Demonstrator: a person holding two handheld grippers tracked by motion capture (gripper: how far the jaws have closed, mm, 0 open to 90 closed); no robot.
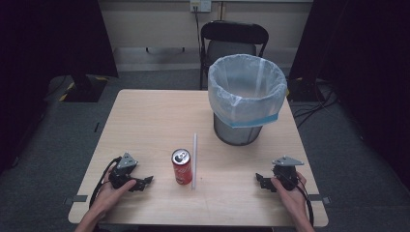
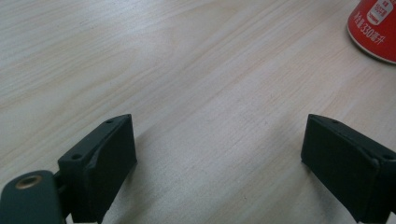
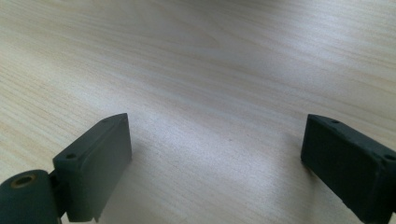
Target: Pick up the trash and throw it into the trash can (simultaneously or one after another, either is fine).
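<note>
A red soda can [image 1: 182, 166] stands upright near the front middle of the wooden table [image 1: 154, 116]. A white straw [image 1: 194, 160] lies just right of it, pointing away from me. My left gripper [image 1: 144, 182] rests on the table left of the can, open, with bare wood between its jaws [image 2: 219, 140]; the can's base [image 2: 373, 28] shows at the top right of the left gripper view. My right gripper [image 1: 261, 181] rests at the front right, open over bare wood [image 3: 215, 140].
A mesh bin lined with a pale plastic bag [image 1: 246, 96] stands on the table's far right part. A black folding chair [image 1: 234, 43] is behind the table. Dark equipment and cables flank both sides on the floor.
</note>
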